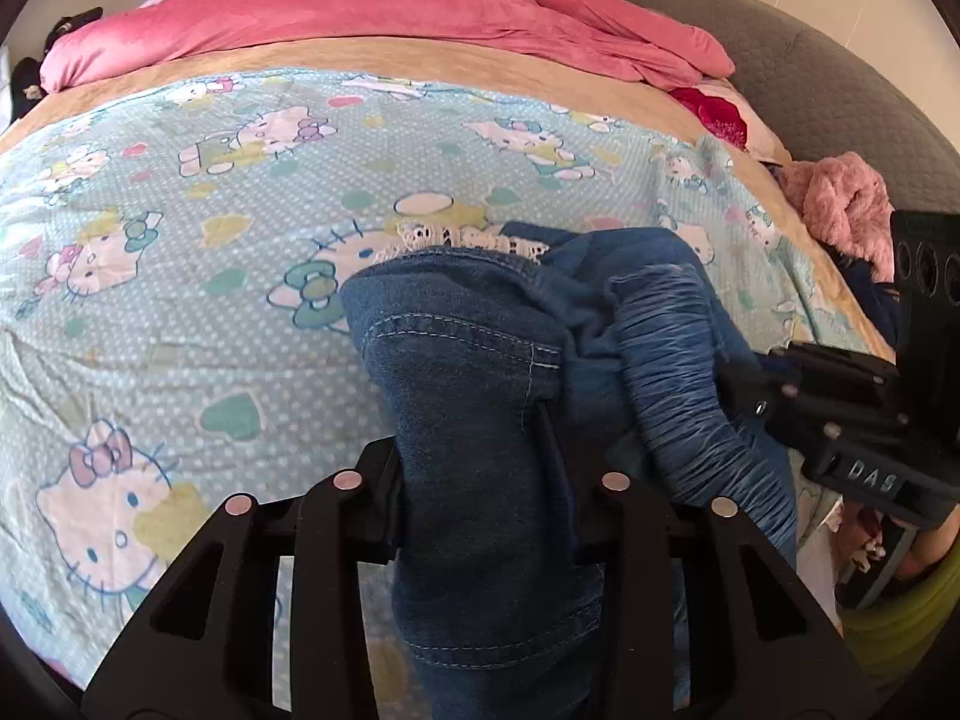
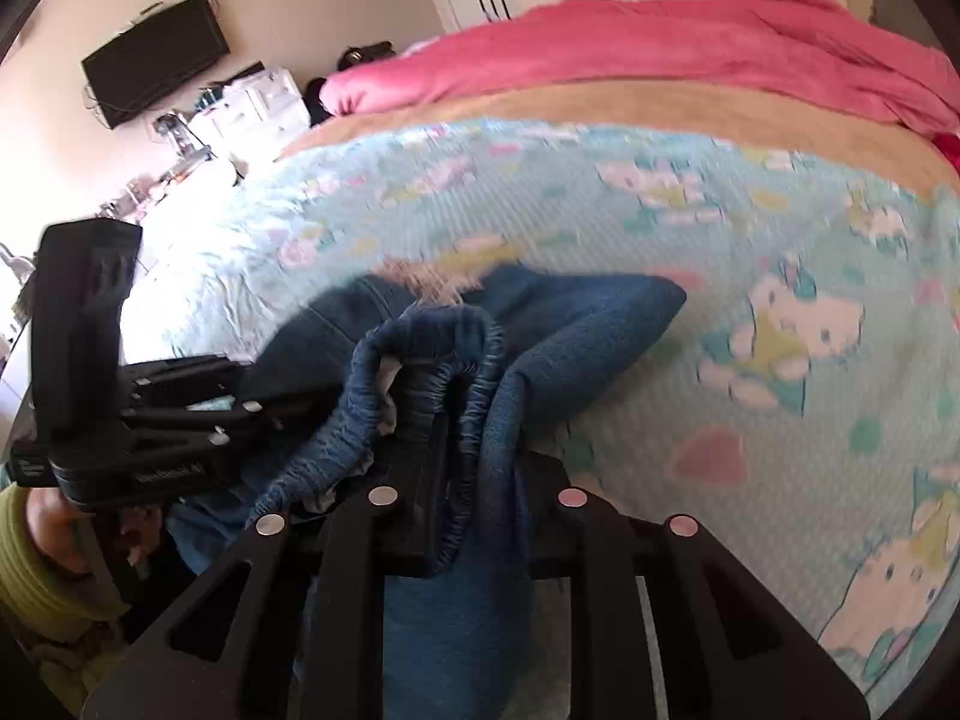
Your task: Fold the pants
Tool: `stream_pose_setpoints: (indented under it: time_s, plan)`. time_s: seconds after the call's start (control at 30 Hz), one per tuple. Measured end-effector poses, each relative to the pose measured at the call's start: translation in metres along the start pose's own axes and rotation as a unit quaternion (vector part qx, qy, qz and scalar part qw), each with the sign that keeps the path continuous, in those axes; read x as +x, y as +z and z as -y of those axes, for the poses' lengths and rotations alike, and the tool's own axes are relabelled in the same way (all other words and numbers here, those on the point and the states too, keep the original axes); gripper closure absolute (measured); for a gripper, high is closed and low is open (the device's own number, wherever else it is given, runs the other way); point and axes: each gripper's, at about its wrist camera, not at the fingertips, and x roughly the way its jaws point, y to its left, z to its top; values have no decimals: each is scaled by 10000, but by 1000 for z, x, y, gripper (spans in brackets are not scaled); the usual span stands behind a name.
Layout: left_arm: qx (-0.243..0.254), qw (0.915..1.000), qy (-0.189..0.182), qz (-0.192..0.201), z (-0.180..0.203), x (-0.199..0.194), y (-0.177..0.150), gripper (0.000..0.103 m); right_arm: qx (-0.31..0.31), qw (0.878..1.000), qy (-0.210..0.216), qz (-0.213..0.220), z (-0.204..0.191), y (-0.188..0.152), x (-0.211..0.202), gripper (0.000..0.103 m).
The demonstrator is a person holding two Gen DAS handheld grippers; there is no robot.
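Observation:
Blue denim pants [image 1: 480, 348] with an elastic waistband [image 1: 678, 360] and a white lace trim [image 1: 474, 240] are bunched over a light blue cartoon-cat bedsheet [image 1: 180, 276]. My left gripper [image 1: 474, 456] is shut on a fold of the denim. My right gripper [image 2: 462, 450] is shut on the gathered waistband [image 2: 444, 348], close beside the left one. The right gripper also shows at the right edge of the left wrist view [image 1: 840, 420], and the left gripper at the left of the right wrist view [image 2: 150, 414]. The pants hang from both grippers; their lower part is hidden.
A pink duvet [image 1: 384, 12] lies across the far side of the bed. A grey headboard [image 1: 840, 90] and a fuzzy pink garment [image 1: 840, 204] are at the right. A wall TV [image 2: 156, 60] and a cluttered dresser [image 2: 240, 108] stand beyond the bed's left side.

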Motion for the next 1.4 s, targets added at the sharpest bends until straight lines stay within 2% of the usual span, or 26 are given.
stream_pose_setpoints:
  time_s: [0.3, 0.53, 0.8, 0.9, 0.97, 1.0, 1.03, 1.1, 1.17, 1.23, 1.4]
  plan:
    - [-64, 9995, 118, 301, -14, -4, 46, 76, -312, 9990, -151, 276, 0, 54, 13, 87]
    - [-67, 9988, 198, 434, -22, 1, 73, 76, -373, 9983, -289, 349, 4, 82, 33, 87]
    - [-122, 9983, 292, 480, -30, 16, 83, 76, -460, 9970, -533, 336, 8, 88, 49, 87]
    - [-130, 9982, 356, 473, -32, 20, 79, 75, -480, 9956, -756, 288, 11, 83, 54, 86]
    - [-114, 9981, 409, 442, -33, 23, 78, 71, -433, 9954, -815, 259, 16, 80, 56, 83]
    - [-120, 9981, 430, 425, -33, 24, 77, 70, -390, 9955, -827, 249, 18, 78, 57, 75]
    - [-147, 9981, 437, 408, -35, 26, 75, 67, -345, 9955, -844, 238, 20, 77, 57, 60]
    - [-206, 9981, 446, 382, -38, 28, 73, 63, -272, 9951, -906, 279, 24, 74, 56, 49]
    - [-225, 9980, 462, 377, -39, 28, 71, 58, -256, 9946, -967, 279, 27, 72, 55, 48]
    - [-208, 9979, 489, 365, -40, 29, 69, 52, -227, 9938, -1062, 237, 29, 71, 55, 40]
    - [-193, 9979, 505, 353, -39, 28, 66, 45, -247, 9915, -1271, 84, 30, 66, 58, 39]
